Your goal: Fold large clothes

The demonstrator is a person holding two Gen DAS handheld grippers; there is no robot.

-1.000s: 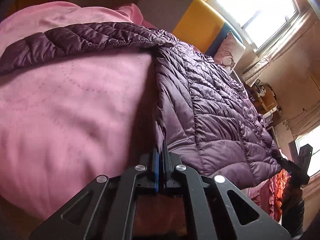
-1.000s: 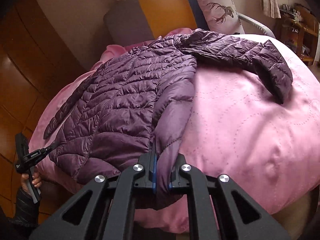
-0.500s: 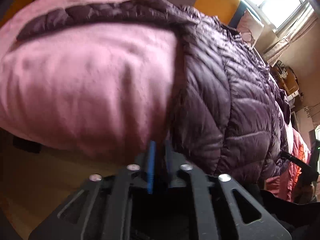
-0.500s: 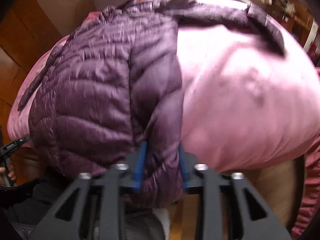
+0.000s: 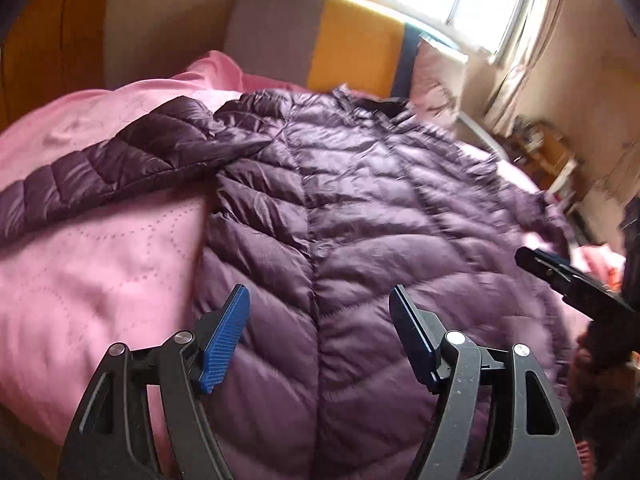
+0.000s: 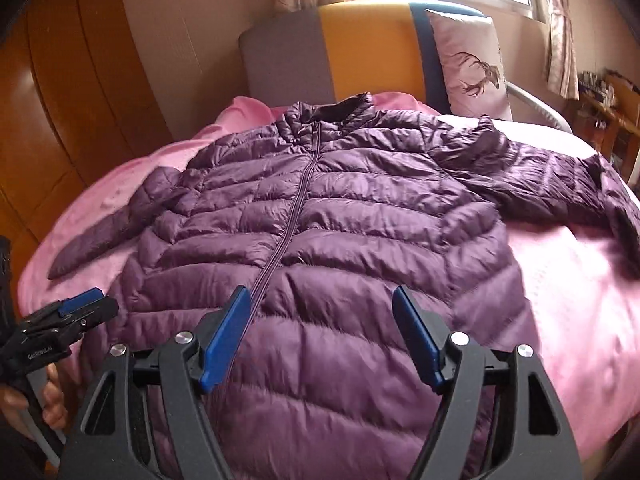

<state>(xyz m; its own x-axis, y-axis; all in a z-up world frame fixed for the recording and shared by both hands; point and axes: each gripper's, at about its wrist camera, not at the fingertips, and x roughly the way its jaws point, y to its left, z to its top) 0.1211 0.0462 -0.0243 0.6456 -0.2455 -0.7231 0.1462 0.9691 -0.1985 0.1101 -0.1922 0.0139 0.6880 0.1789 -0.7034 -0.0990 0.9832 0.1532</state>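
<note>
The pink bedspread (image 6: 568, 300) is being covered ahead of both grippers by the purple down jacket (image 6: 340, 232), laid face up, zipped, sleeves spread to either side (collar toward the headboard (image 6: 360, 48)). The right gripper (image 6: 322, 330) is being held over the hem, fingers spread wide, nothing between them. The left gripper (image 5: 320, 336) is likewise being held apart above the lower front.

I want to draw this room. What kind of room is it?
Most likely a bedroom: the purple quilted puffer jacket lies on a bed with a pink quilted bedspread, a grey, yellow and blue padded headboard and a pale deer-print pillow.
</note>
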